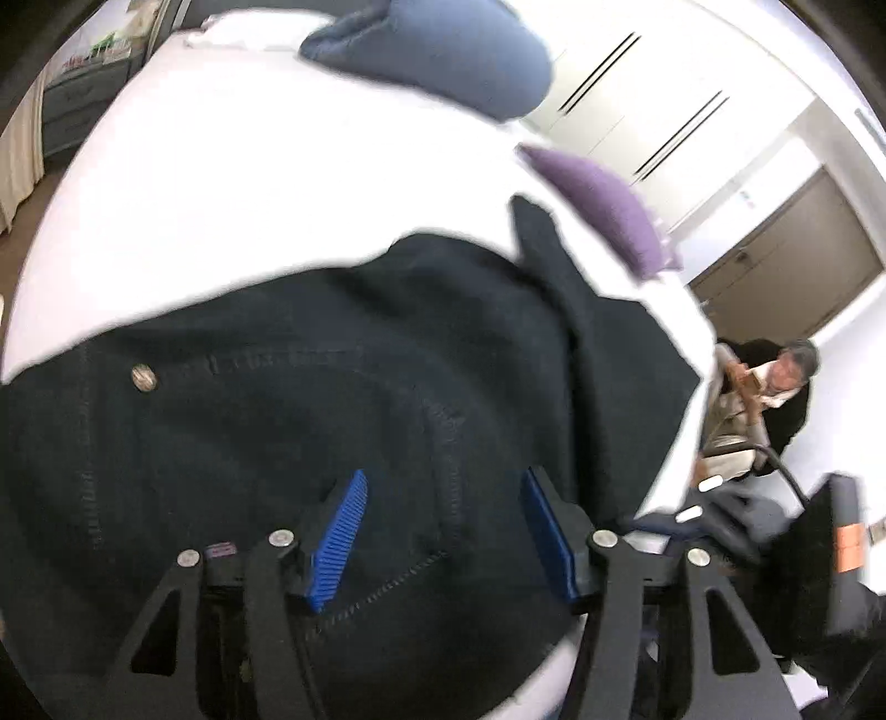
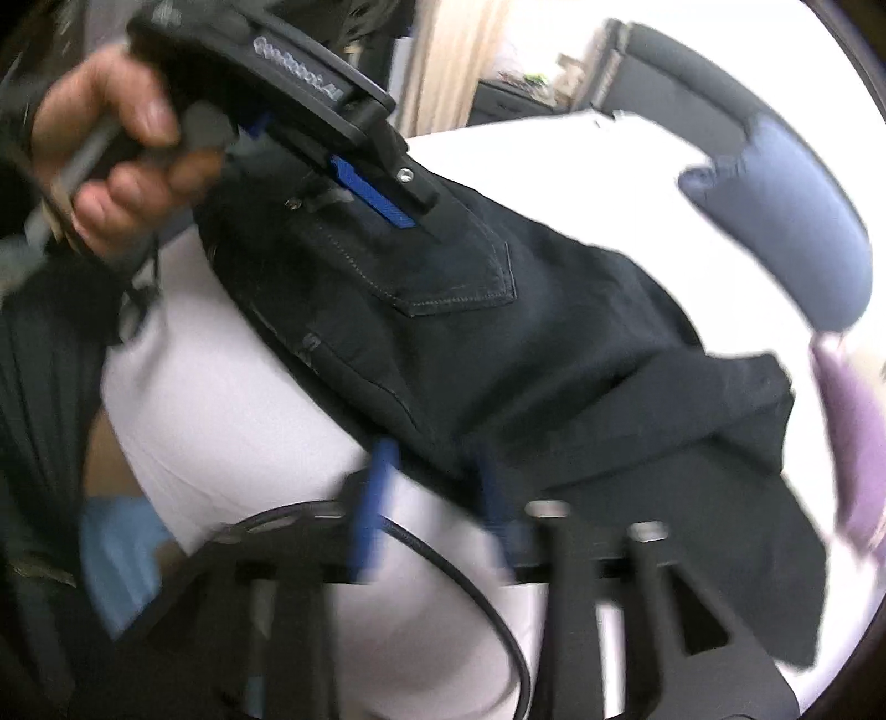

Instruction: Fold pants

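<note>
matt denim pants (image 1: 343,399) (stitched), smooth sheet (image 1: 266,183)

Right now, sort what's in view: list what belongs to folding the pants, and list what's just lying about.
Part of the job:
- dark pants, spread on the bed
- left tool, open over the pants
- right tool, open at the pants' edge
- white bed, the work surface

Just lying about:
- blue pillow
- purple cushion
- grey dresser

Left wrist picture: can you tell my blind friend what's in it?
Dark pants lie spread on a white bed, with the left gripper open just above them, blue fingers apart. A blue pillow and a purple pillow sit farther back.
</note>
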Demonstrator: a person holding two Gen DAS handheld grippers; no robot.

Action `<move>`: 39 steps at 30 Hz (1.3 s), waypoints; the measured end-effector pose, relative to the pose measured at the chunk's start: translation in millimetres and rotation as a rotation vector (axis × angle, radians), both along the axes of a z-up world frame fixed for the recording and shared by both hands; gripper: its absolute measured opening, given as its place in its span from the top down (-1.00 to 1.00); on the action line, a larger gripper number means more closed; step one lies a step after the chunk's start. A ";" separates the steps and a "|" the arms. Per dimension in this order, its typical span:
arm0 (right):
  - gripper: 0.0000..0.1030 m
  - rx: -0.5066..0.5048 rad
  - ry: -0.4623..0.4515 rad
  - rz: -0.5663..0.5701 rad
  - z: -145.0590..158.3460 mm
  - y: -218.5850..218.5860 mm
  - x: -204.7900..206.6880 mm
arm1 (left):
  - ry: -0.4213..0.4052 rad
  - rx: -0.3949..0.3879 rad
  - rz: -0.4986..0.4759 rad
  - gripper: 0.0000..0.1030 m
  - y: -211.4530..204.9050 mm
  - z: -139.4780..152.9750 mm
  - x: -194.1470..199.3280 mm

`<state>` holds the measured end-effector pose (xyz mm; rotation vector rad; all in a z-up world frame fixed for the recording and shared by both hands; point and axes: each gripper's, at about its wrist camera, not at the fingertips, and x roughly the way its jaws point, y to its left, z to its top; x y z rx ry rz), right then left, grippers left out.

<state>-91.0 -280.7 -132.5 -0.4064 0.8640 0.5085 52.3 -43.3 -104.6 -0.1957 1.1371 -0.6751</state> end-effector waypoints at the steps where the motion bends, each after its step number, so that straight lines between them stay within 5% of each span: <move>1: -0.23 0.043 0.011 -0.021 4.0 -4.7 0.9 | 0.027 0.015 0.006 -0.16 -3.2 -12.6 2.3; 7: -0.23 0.469 0.067 -0.331 51.1 -106.1 19.2 | 0.107 -0.116 0.101 -0.16 10.5 -26.9 6.9; 10: -0.23 0.724 0.096 -0.551 61.5 -183.2 54.9 | 0.112 -0.095 0.103 -0.16 9.9 -27.6 6.2; 16: -0.23 1.060 0.117 -0.734 56.9 -286.5 139.0 | 0.096 -0.081 0.121 -0.16 4.1 -27.8 3.9; 22: -0.23 1.228 0.245 -0.938 11.6 -352.5 216.2 | 0.109 -0.085 0.125 -0.16 6.2 -29.2 4.9; 28: -0.20 1.216 0.316 -1.074 -30.7 -389.0 257.0 | 0.116 -0.080 0.116 -0.16 7.8 -31.1 8.0; 39: -0.09 1.234 0.326 -1.097 -63.9 -410.8 294.2 | 0.121 -0.084 0.105 -0.16 8.5 -33.2 10.0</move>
